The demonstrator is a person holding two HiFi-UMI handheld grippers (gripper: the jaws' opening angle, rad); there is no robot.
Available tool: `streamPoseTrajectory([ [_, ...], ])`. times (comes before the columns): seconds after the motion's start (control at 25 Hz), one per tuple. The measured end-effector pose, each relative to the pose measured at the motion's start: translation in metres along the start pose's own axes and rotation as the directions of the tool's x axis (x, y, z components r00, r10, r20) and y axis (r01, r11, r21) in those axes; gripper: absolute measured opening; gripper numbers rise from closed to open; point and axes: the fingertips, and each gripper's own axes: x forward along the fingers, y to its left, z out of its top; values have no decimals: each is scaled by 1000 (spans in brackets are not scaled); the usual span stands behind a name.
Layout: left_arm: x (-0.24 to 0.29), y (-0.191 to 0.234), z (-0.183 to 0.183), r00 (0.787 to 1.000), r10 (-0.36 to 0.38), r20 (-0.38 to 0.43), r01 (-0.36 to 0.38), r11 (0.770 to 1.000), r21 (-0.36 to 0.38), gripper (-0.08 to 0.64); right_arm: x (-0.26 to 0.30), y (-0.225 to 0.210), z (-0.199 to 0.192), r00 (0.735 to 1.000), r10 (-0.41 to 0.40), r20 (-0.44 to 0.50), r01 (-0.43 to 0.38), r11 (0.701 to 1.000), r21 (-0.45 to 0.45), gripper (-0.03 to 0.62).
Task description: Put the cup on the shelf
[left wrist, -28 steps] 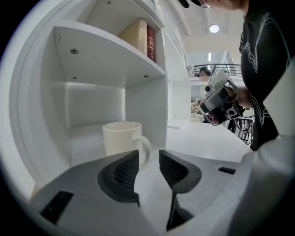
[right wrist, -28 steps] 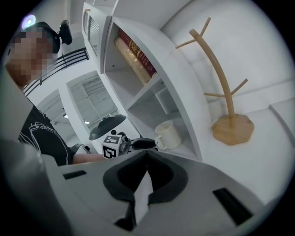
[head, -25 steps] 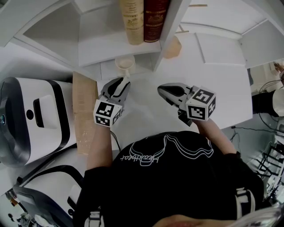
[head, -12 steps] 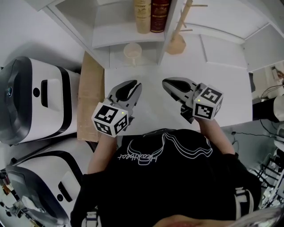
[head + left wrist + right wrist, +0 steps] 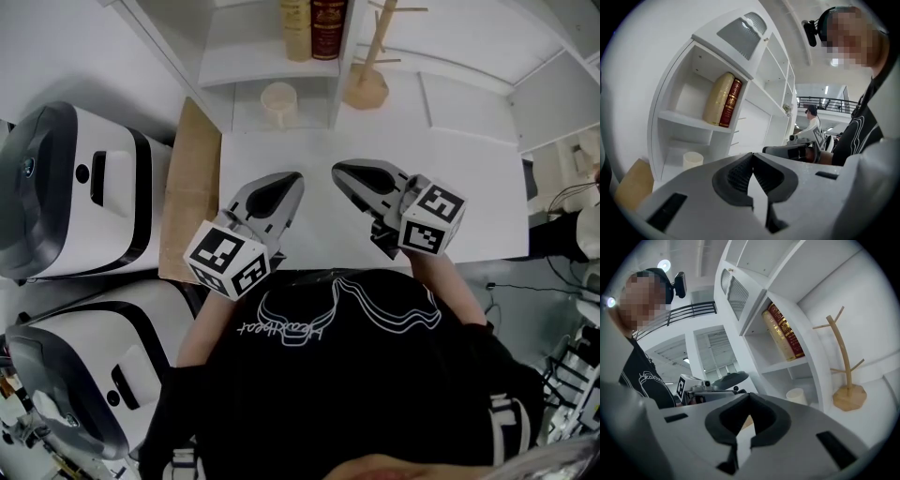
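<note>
Cup (image 5: pixel 278 100) stands upright in the shelf's (image 5: pixel 267 67) lower bay, under the books (image 5: pixel 314 17). A second ago the left gripper (image 5: pixel 293 177) was spread right at the cup. It has since drawn back from the shelf, and its jaws have just been closing to meet on nothing. The right gripper (image 5: pixel 338 170) has backed off too; its tips seem pressed together, empty. Bare table (image 5: pixel 469 187) lies open between both grippers and the shelf's front edge.
</note>
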Motion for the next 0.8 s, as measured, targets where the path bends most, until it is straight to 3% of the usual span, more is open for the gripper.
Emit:
streamPoseTrajectory([
  [0.28,4,-3,2,1000,21,-13,-21,999,35,5,-2,5,3,1000,9,12,-8,1000,-5,6],
  [0.8,17,-1,-2,1000,1,-22,-1,1000,17,5,-6,-6,-4,1000,-12,0,12,1000,6,6],
])
